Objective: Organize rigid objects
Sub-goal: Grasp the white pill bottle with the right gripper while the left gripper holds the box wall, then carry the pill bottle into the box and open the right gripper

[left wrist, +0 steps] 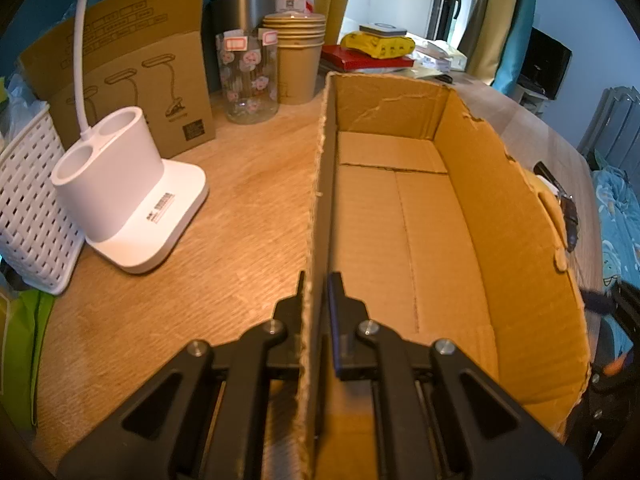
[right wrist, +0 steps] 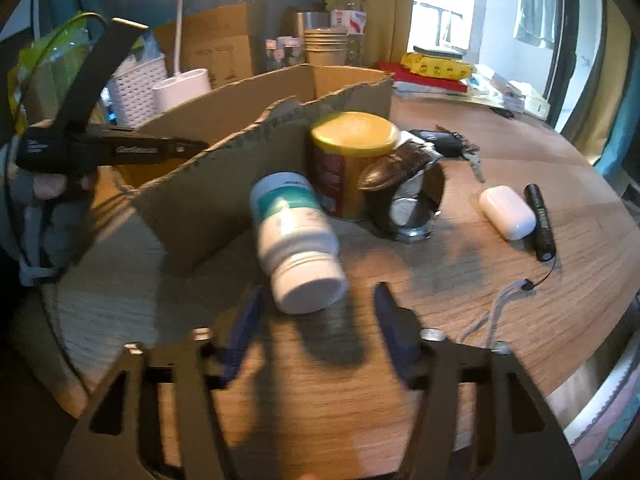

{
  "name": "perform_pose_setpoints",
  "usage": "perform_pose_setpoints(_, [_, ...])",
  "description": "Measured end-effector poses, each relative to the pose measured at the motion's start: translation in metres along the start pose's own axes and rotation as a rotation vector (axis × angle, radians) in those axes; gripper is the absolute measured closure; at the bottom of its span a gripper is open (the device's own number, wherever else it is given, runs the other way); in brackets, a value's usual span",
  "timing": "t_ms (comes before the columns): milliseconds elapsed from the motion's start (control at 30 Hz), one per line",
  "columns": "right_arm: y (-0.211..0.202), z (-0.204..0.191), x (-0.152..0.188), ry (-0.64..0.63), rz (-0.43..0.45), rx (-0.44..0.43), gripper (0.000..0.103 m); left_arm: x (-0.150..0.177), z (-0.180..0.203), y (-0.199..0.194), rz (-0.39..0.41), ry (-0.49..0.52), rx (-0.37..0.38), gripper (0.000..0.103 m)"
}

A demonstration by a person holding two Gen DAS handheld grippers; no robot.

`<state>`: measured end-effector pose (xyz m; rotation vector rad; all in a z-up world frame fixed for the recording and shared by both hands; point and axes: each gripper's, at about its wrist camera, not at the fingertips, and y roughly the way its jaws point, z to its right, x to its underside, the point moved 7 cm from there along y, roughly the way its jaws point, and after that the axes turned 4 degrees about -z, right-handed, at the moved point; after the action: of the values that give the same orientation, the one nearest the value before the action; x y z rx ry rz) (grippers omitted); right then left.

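Observation:
An open cardboard box (left wrist: 404,208) lies on the wooden table; nothing shows inside it. My left gripper (left wrist: 318,280) is shut on the box's near left wall (left wrist: 316,216), one finger outside and one inside. It shows in the right wrist view (right wrist: 192,146) at the box (right wrist: 248,144). My right gripper (right wrist: 316,300) is open, its fingers on either side of the cap end of a white pill bottle (right wrist: 296,236) lying on its side. Behind the bottle stand a yellow-lidded can (right wrist: 352,160) and a wristwatch (right wrist: 404,200).
A white earbud case (right wrist: 508,206), black flashlight (right wrist: 540,216) and keys (right wrist: 452,146) lie at the right. A white lamp base (left wrist: 124,204), white basket (left wrist: 28,216), cardboard package (left wrist: 132,68), glass jar (left wrist: 250,76) and paper cups (left wrist: 298,56) stand left of the box.

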<state>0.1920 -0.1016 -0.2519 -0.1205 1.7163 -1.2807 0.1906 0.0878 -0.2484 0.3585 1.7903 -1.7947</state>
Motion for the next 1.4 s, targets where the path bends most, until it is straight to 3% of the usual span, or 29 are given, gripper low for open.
perform_pose_setpoints(67, [0.002,0.001,-0.009,0.014,0.028,-0.044,0.034,0.000,0.001,0.000,-0.001,0.002,0.001,0.096])
perform_pose_setpoints(233, [0.011,-0.009,-0.023,-0.030,0.022,-0.058,0.034,0.001,0.003,0.000,-0.001,0.005,0.004,0.096])
perform_pose_setpoints(367, [0.016,-0.018,-0.023,-0.055,0.013,-0.058,0.053,0.001,0.003,0.000,-0.002,0.004,0.005,0.096])
perform_pose_setpoints(467, [0.015,-0.013,-0.023,-0.021,0.021,-0.086,0.054,0.001,0.003,0.001,-0.002,0.005,0.007,0.096])
perform_pose_setpoints(867, [-0.038,-0.004,-0.041,0.035,0.145,-0.065,0.054,0.000,0.002,0.001,-0.004,0.005,0.011,0.096])
perform_pose_setpoints(1100, [-0.057,-0.023,-0.064,0.012,0.199,-0.086,0.054,0.000,0.002,0.001,-0.003,0.005,0.010,0.096])
perform_pose_setpoints(1400, [-0.052,-0.054,-0.088,-0.035,0.212,-0.111,0.054,0.000,0.002,0.001,-0.003,0.005,0.011,0.096])
